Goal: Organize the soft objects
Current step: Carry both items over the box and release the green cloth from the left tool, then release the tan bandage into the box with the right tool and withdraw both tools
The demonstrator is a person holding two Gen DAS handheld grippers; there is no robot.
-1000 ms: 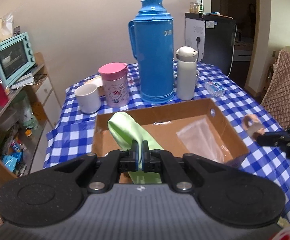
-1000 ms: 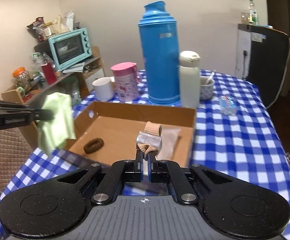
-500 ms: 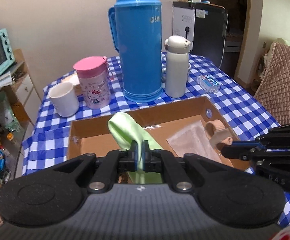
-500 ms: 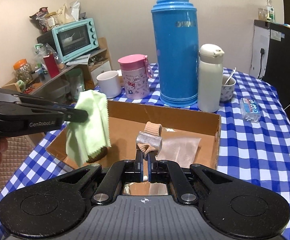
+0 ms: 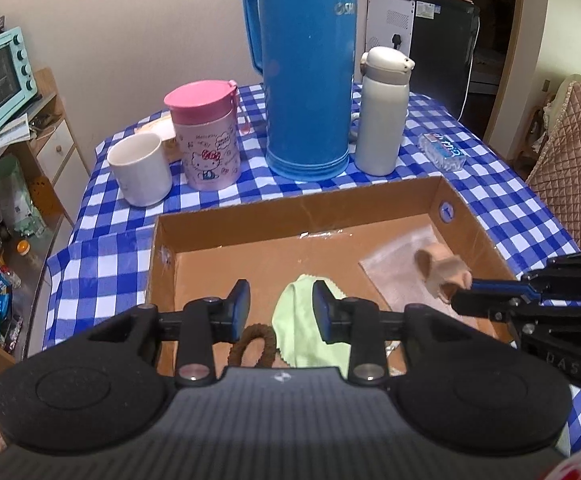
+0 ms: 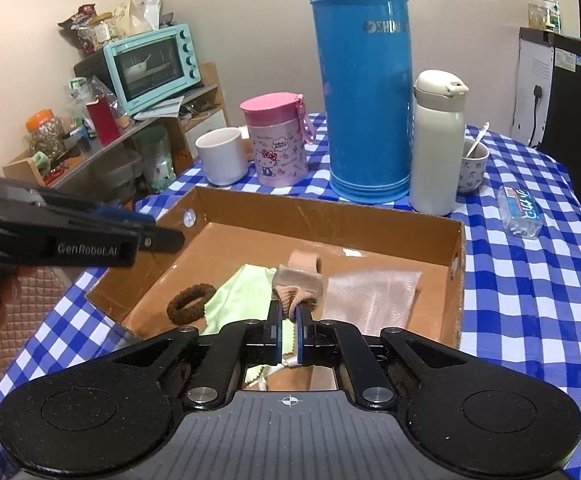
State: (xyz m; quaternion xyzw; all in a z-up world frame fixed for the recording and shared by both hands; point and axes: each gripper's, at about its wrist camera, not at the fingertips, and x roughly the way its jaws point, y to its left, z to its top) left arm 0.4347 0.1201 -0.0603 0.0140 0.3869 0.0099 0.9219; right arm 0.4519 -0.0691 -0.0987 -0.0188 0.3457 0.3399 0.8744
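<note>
A cardboard box (image 5: 290,204) lies on the checked table. Over its near-left part my left gripper (image 5: 280,304) has its jaws opening, with no pad touching anything. Below them on the box floor lies the light green cloth (image 5: 310,332), beside a brown hair tie (image 5: 252,346). My right gripper (image 6: 288,316) is shut on a beige elastic band (image 6: 298,276), held just above the box floor next to a clear plastic pouch (image 6: 370,292). The right wrist view also shows the green cloth (image 6: 238,292), the hair tie (image 6: 190,304) and the left gripper (image 6: 170,236) at the box's left edge.
Behind the box stand a tall blue thermos (image 5: 306,68), a white flask (image 5: 382,108), a pink lidded cup (image 5: 206,136) and a white mug (image 5: 140,170). A tissue pack (image 5: 442,152) lies at the right. A quilted chair (image 5: 578,160) flanks the table; a cluttered shelf with a teal oven (image 6: 150,68) stands at the left.
The left gripper's jaws have parted and the green cloth has dropped onto the box floor. Both grippers moved forward and lower over the box; the right keeps the beige band.
</note>
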